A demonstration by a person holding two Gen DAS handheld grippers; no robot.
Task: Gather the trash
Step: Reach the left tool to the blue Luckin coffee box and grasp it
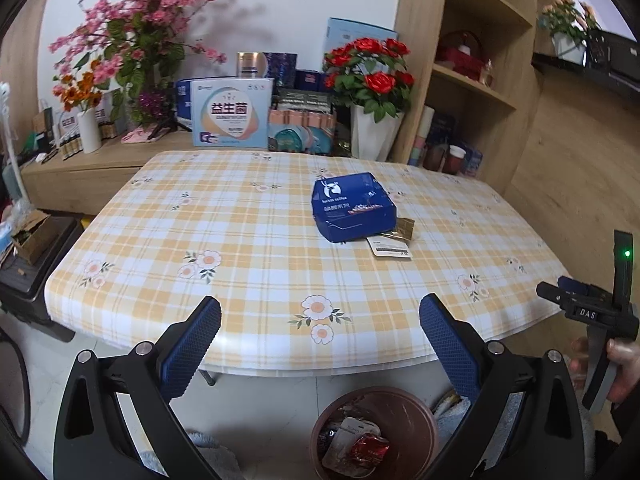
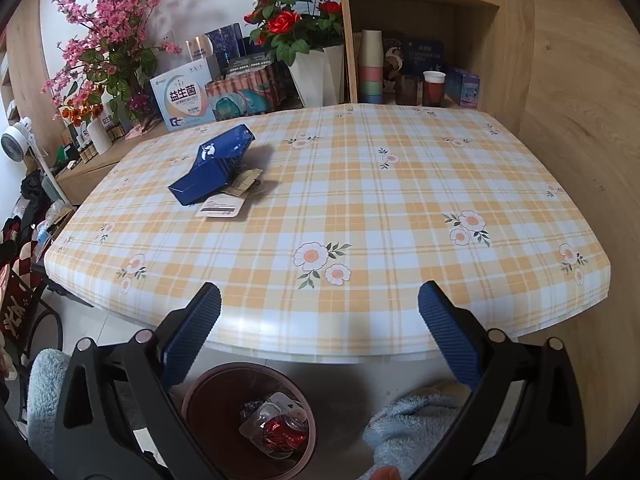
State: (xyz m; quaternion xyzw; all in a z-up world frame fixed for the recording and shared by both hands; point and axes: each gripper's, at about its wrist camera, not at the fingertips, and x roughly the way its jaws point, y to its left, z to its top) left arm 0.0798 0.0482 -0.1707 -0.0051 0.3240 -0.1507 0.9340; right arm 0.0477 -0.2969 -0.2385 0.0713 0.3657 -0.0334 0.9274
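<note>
On the checked table [image 1: 248, 240], a glossy blue box [image 1: 352, 208] (white logo); both tongs [image 1: 320, 344] [image 2: 320, 340] spread, empty.

A box [image 1: 353, 208] lies on my bench [image 1: 240, 240], toward its far edge, with a packet [image 1: 404, 227] and a card [image 1: 390, 247] tucked against its near side. Behind the far edge stand cartons [image 1: 230, 112] and a rose pot [image 1: 374, 136]; shelves [image 1: 476, 80] rise at the far right corner. On the floor, before the near edge, a bin [image 1: 376, 432] holds wrappers [image 1: 356, 442].
</note>
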